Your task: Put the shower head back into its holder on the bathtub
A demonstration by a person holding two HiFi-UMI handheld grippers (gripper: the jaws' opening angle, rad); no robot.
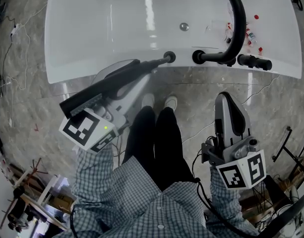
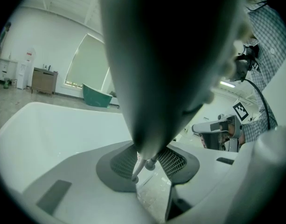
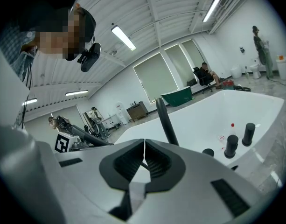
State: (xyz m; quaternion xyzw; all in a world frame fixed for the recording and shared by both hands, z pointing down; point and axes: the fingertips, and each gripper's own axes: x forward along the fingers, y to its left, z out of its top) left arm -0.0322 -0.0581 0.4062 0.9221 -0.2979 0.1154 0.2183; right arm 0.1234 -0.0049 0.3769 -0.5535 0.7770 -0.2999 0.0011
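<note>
Clamping the shower head (image 1: 112, 81) partway along its dark body, the left claw (image 1: 134, 77) has its jaws spread only as far as that body allows. In the left gripper view the dark body fills the gap and blocks most of what lies ahead. Its long axis runs straight out along the claw, up and to the right towards the bathtub (image 1: 92, 66) rim; the far tip sits at the round black holder (image 1: 169, 57), directly ahead of the claw, though I cannot tell whether it is seated; the coming move looks like a push along that same axis. The right claw (image 3: 143, 155) is closed on nothing, well back from the rim and to the right of the holder, so the left is plainly nearer. No brand or writing is legible, only the square markers on the cubes.
</note>
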